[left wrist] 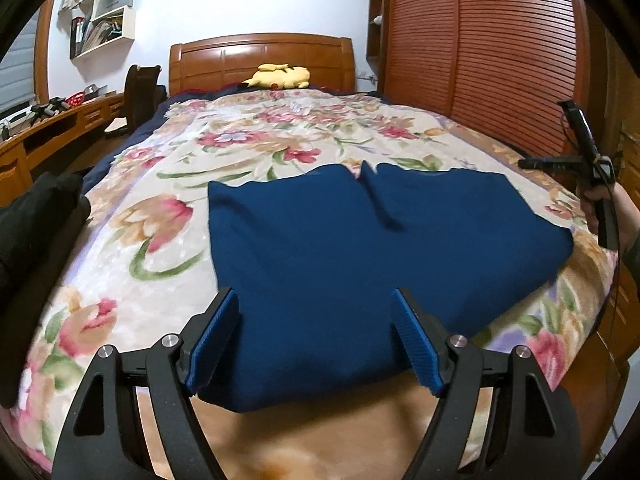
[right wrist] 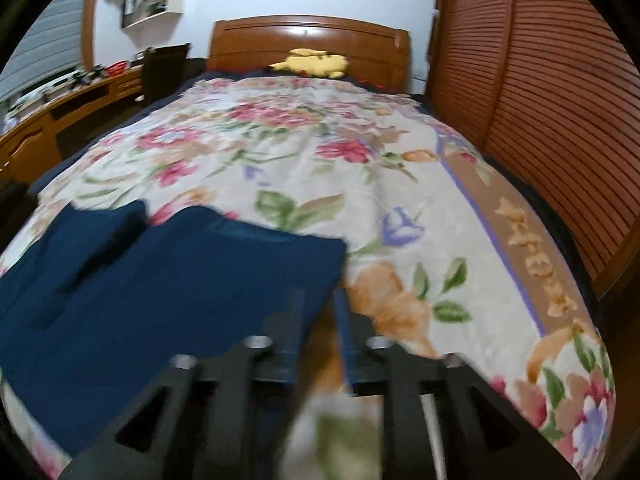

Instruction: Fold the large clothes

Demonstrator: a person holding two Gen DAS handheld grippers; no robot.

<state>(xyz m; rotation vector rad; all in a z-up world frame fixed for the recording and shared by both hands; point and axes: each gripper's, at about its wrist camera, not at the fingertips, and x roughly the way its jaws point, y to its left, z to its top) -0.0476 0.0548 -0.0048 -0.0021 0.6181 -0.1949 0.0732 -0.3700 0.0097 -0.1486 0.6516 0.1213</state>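
Note:
A dark blue garment [left wrist: 360,264] lies folded flat on the floral bedspread [left wrist: 168,208], with a crease running down its middle. My left gripper [left wrist: 314,296] hovers over its near edge, open wide, the blue pads [left wrist: 216,336] standing apart with nothing pinched. At the right edge of the left wrist view, a hand carries my right gripper [left wrist: 536,163] above the garment's right side. The right wrist view is blurred: the right gripper [right wrist: 319,294] sits just off the blue garment's [right wrist: 160,288] right edge, its fingers [right wrist: 297,320] narrowly apart with only bedspread [right wrist: 400,200] showing between them.
A yellow plush toy [left wrist: 280,76] rests against the wooden headboard [left wrist: 260,56]. Slatted wardrobe doors [left wrist: 480,60] line the right of the bed. A desk [left wrist: 60,128] and a dark chair [left wrist: 140,92] stand left. A black cloth heap [left wrist: 36,216] lies at the bed's left edge.

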